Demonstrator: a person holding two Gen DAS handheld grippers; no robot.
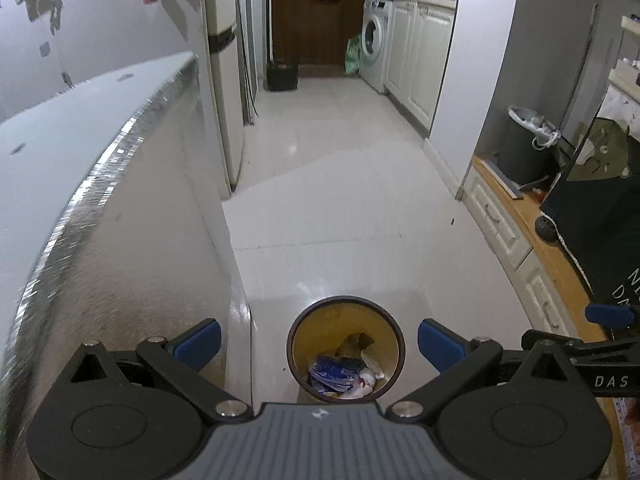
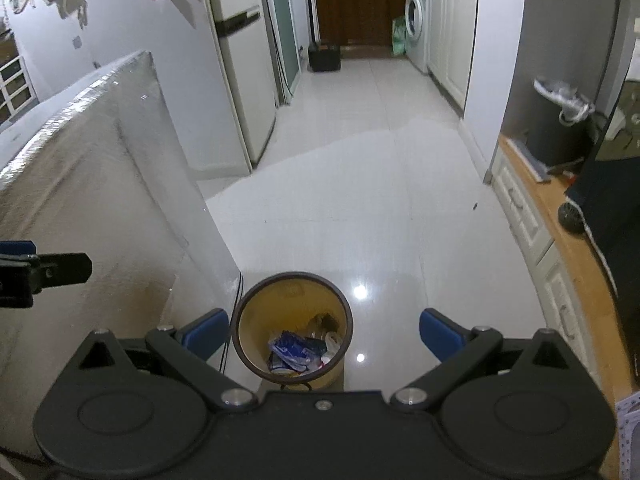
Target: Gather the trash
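A round yellow waste bin (image 1: pixel 308 344) with a dark rim stands on the white tiled floor, holding crumpled blue and white wrappers (image 1: pixel 340 374). My left gripper (image 1: pixel 318 344) hangs above it, open, nothing between its blue pads. In the right wrist view the same bin (image 2: pixel 256 320) sits below and left of centre with the wrappers (image 2: pixel 300 350) inside. My right gripper (image 2: pixel 324 336) is open and empty above it. The right gripper's finger (image 1: pixel 608 316) shows at the right edge of the left wrist view; the left gripper's finger (image 2: pixel 44 270) shows at the left edge of the right wrist view.
A tall foil-wrapped slab (image 1: pixel 120 240) stands close on the left, next to the bin. A fridge (image 1: pixel 224 80) is beyond it. A low wooden-topped cabinet (image 1: pixel 532 240) with a grey bin (image 1: pixel 524 148) runs along the right. A washing machine (image 1: pixel 376 44) is at the far end.
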